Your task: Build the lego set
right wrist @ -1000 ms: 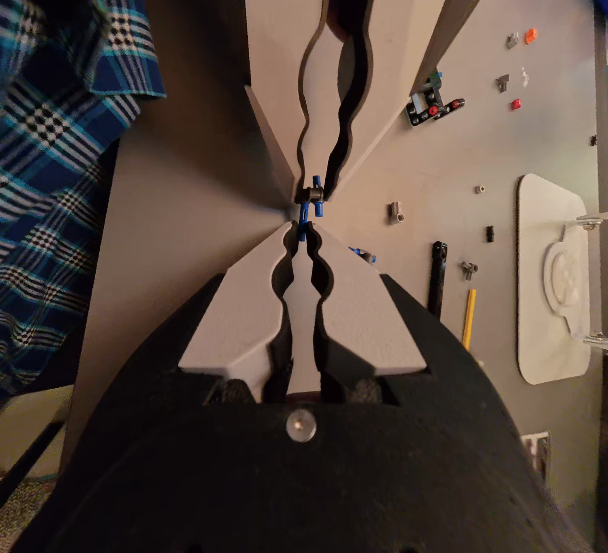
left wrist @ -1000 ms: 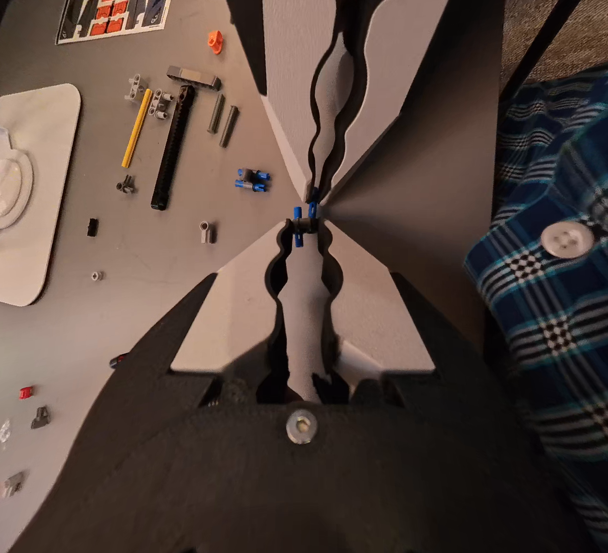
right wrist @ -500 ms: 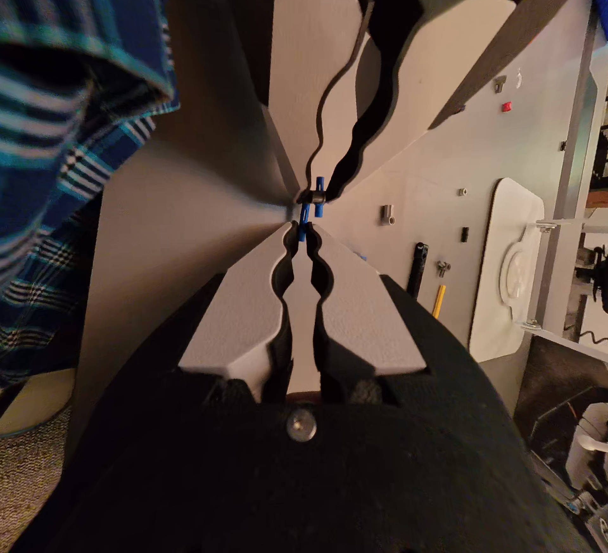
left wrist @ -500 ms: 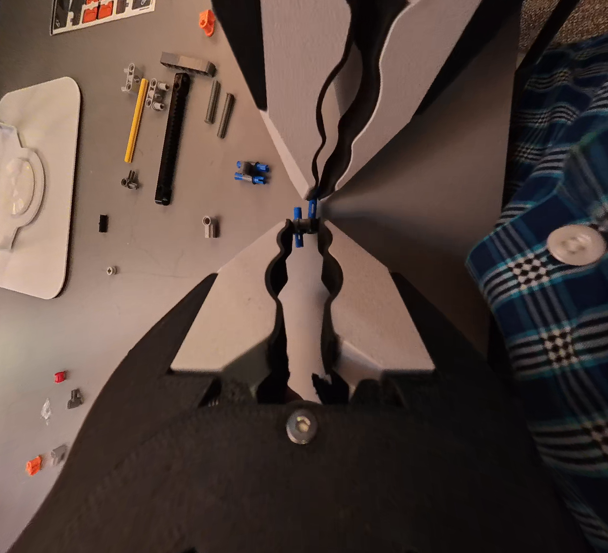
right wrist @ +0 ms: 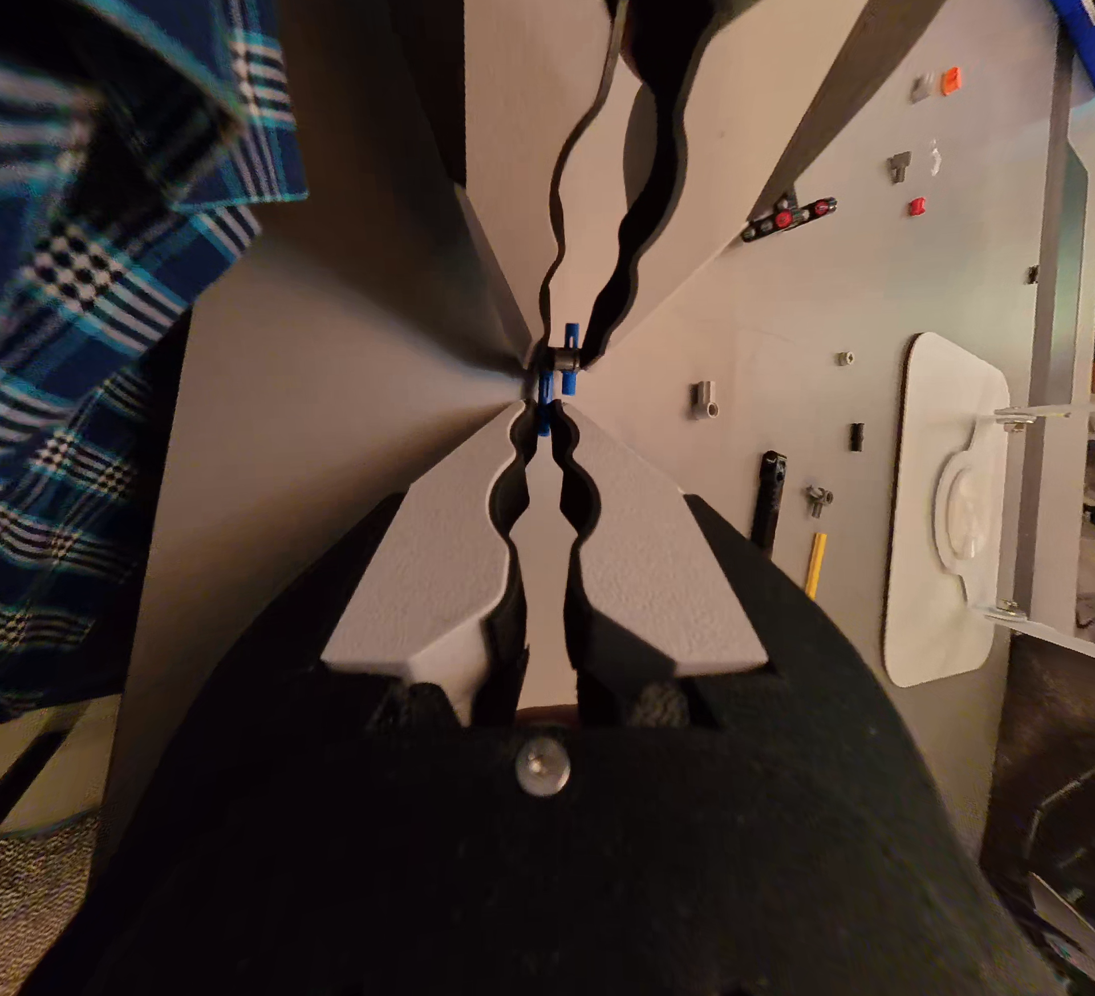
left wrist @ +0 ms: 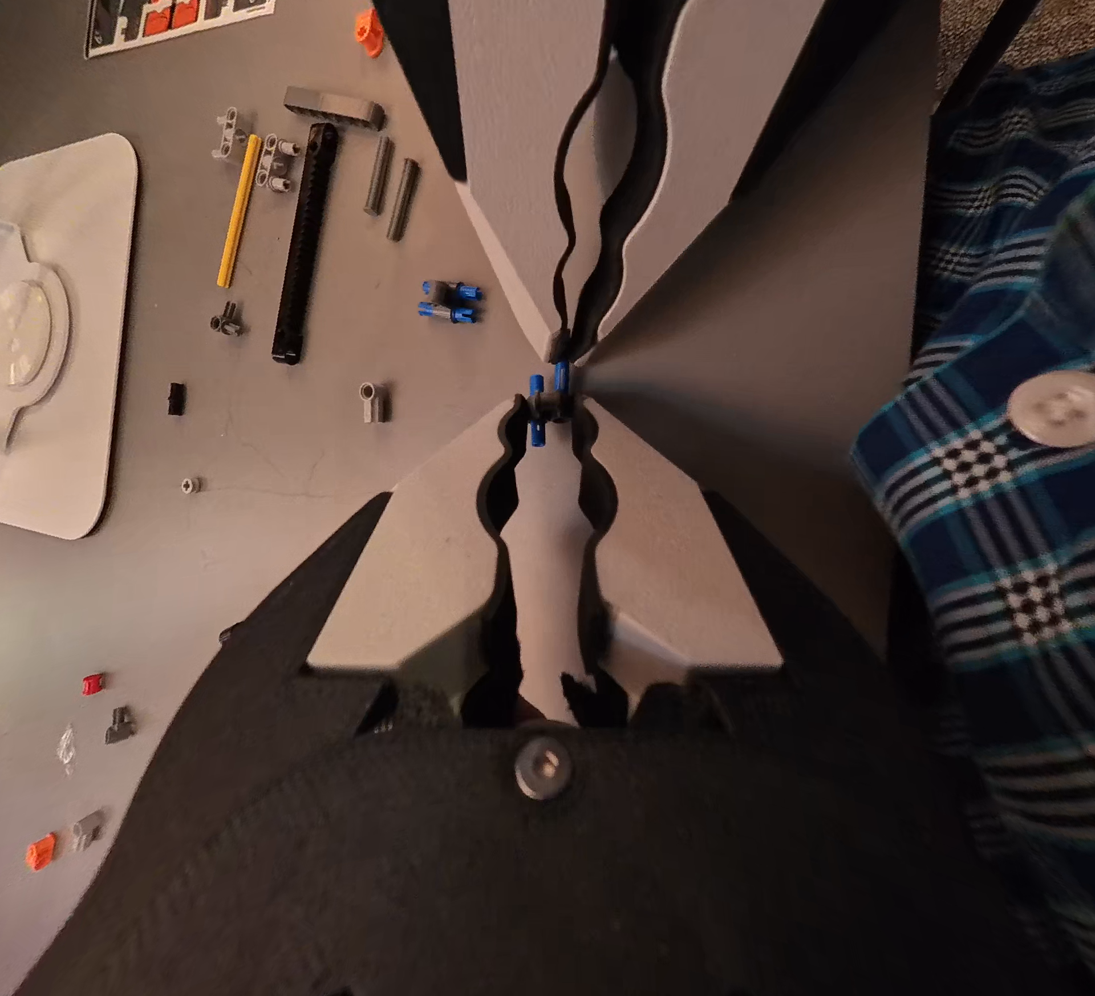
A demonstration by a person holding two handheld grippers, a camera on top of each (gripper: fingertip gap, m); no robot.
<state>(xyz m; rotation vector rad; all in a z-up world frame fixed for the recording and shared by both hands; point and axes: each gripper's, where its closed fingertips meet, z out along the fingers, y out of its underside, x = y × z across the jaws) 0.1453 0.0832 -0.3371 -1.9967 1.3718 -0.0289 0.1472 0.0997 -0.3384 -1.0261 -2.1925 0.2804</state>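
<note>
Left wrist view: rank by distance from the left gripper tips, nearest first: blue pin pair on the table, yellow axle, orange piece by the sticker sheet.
From the left gripper:
1. Blue pin pair, just up and left of the tips.
2. Yellow axle, farther left, beside the black toothed beam.
3. Orange piece, far up near the sticker sheet.

Both views are dim and warm-toned, with wide-angle stretching toward the edges. The plaid shirt (right wrist: 118,197) smears with motion blur, and a dark shadow fans across the table (left wrist: 740,315).
</note>
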